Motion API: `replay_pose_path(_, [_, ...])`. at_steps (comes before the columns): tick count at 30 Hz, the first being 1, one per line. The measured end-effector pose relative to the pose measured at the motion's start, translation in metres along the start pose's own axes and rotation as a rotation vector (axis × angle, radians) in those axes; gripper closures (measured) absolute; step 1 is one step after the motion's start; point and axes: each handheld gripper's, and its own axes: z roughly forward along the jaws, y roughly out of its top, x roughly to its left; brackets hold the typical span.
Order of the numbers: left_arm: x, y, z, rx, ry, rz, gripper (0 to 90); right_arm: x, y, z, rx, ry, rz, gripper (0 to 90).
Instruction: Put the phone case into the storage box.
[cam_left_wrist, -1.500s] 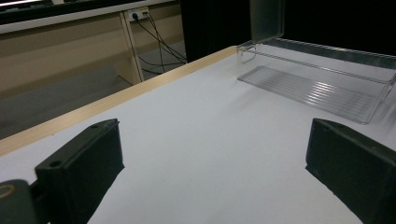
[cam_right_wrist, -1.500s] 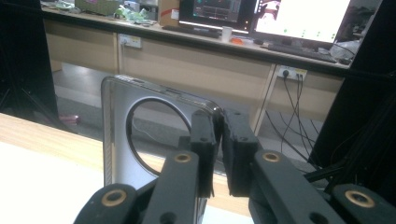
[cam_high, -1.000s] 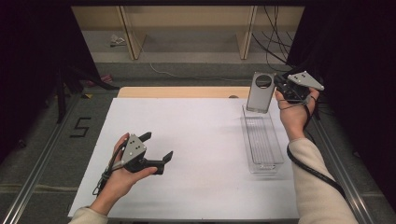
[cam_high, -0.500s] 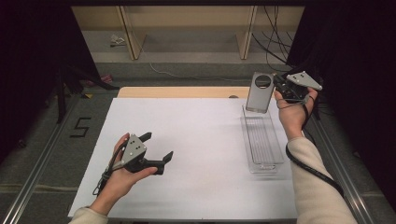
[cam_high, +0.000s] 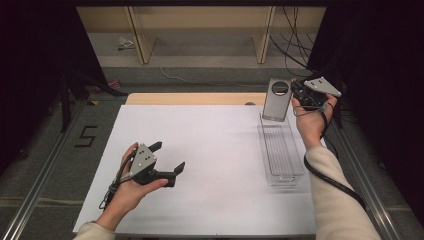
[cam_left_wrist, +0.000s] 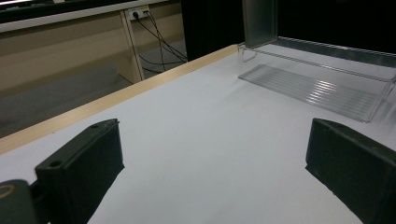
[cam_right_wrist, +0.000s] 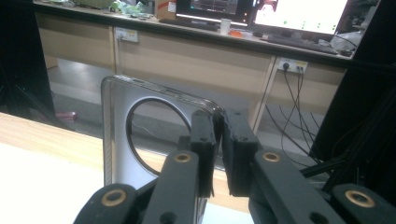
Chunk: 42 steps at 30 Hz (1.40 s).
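A silver phone case (cam_high: 276, 100) with a round cut-out stands upright over the far end of a clear plastic tray (cam_high: 280, 150). My right gripper (cam_high: 295, 95) is shut on the case's right edge, held by a hand at the table's far right. In the right gripper view the jaws (cam_right_wrist: 218, 140) pinch the case (cam_right_wrist: 116, 130) near its top corner. My left gripper (cam_high: 168, 156) rests low over the white table at the near left, open, with nothing between its jaws (cam_left_wrist: 215, 158). The left gripper view shows the tray (cam_left_wrist: 317, 88) and the case (cam_left_wrist: 259, 21) ahead at the right.
A white sheet (cam_high: 210, 165) covers the table, with a wooden strip (cam_high: 195, 98) along its far edge. The right gripper's black cable (cam_high: 330, 177) trails beside the sleeve. Shelving legs and floor cables lie beyond the table.
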Motion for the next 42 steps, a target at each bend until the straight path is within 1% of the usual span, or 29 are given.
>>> replay_pose_path(22, [0.000, 0.000, 0.000, 0.001, 0.000, 0.000, 3.4, 0.000, -0.004, 0.003, 0.011, -0.005, -0.006, 84.1])
replay_pose_path(36, [0.000, 0.000, 0.000, 0.001, 0.000, 0.000, 3.4, 0.005, -0.010, 0.008, 0.029, -0.001, -0.030, 84.2])
replay_pose_path(42, [0.000, -0.001, 0.000, 0.002, 0.000, -0.001, 3.4, 0.004, -0.011, 0.009, 0.034, -0.002, -0.024, 84.1])
